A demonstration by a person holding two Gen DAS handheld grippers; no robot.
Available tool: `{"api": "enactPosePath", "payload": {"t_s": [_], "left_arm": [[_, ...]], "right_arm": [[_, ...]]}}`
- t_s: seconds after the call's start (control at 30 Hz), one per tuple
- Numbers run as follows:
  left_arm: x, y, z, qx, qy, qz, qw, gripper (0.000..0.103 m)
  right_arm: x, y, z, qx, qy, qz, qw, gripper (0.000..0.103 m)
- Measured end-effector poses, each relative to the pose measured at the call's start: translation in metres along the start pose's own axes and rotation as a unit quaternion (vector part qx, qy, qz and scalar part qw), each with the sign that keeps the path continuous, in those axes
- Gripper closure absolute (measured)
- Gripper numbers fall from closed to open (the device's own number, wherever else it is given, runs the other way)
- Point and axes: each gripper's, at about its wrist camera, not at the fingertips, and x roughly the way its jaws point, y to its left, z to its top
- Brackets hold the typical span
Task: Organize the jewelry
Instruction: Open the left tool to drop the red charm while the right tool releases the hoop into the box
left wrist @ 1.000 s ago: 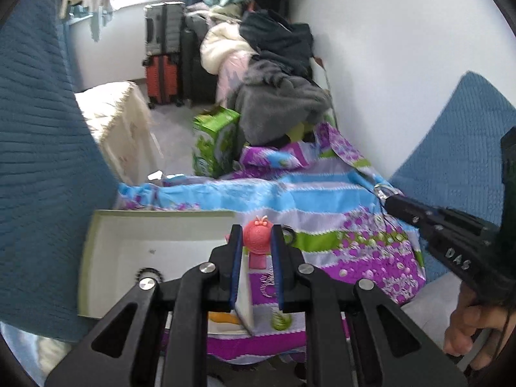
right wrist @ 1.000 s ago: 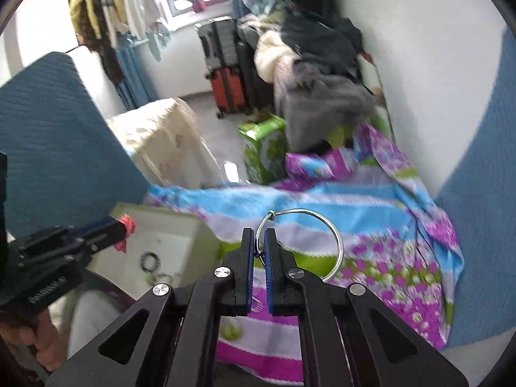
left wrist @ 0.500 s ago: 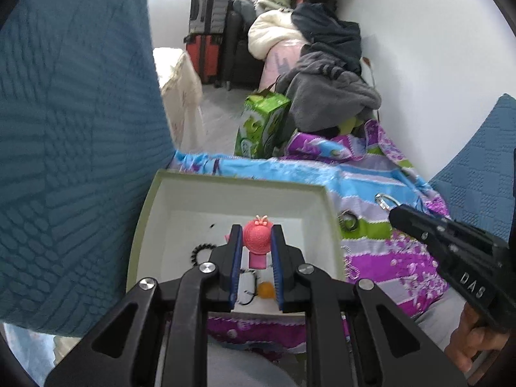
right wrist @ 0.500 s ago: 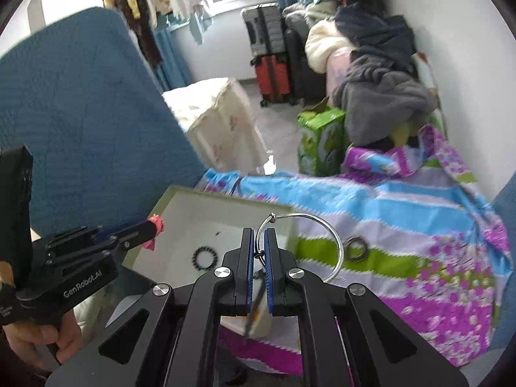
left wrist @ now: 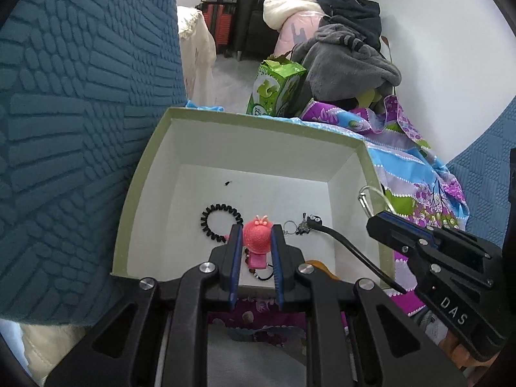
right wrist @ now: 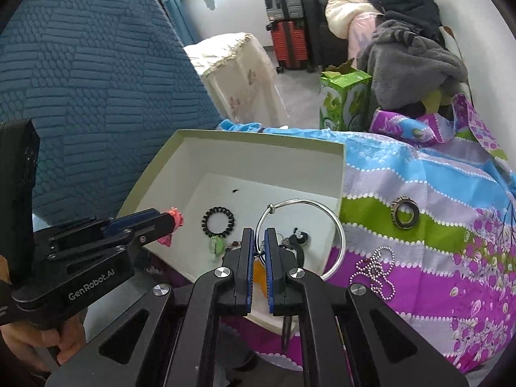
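The patterned cloth (right wrist: 419, 200) covers the surface and serves as the laying-out area for loose pieces. On its left part stands the open white box (left wrist: 180, 148), the collection point for the jewelry; its open top faces up so that pieces can be lowered in from above.

The left gripper (left wrist: 256, 238) is clenched on a pink figure charm (left wrist: 258, 235), the jaws pressing on both sides of its round head. It hangs over the near part of the box, in position for a drop.

The right gripper (right wrist: 257, 251) is clenched on a silver bangle (right wrist: 325, 213), gripped by its thin wire near the clasp, so the hoop stands ahead of the jaws, over the right wall of the box.

Already in the box: a black coil hair tie (left wrist: 221, 222), a small keyring with a black cord (left wrist: 303, 225), an orange piece and a small green piece.

On the cloth, outside the box: a dark metal ring (right wrist: 404, 216) and a bead chain (right wrist: 375, 267). Judgement: these remain to be collected.
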Motion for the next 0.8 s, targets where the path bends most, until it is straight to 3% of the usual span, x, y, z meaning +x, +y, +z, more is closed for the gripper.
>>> {"api": "enactPosePath", "payload": {"t_s": [0.13, 0.17, 0.27, 0.8], "left_arm": [[-0.016, -0.004, 0.006, 0.000, -0.019, 0.003, 0.9998, 0.084], [-0.021, -0.005, 0.008, 0.000, -0.022, 0.000, 0.9998, 0.081], [-0.035, -0.009, 0.011, -0.003, -0.037, 0.006, 0.9993, 0.056], [-0.087, -0.073, 0.018, 0.017, -0.099, -0.012, 0.9949, 0.055]], "right_arm": [[-0.014, 0.001, 0.008, -0.001, -0.007, 0.015, 1.000, 0.095], [-0.020, 0.001, 0.010, -0.003, -0.011, 0.018, 1.000, 0.091], [-0.042, -0.001, 0.016, -0.006, -0.032, 0.019, 0.999, 0.085], [-0.147, -0.064, 0.026, 0.012, -0.124, -0.007, 0.992, 0.085]]}}
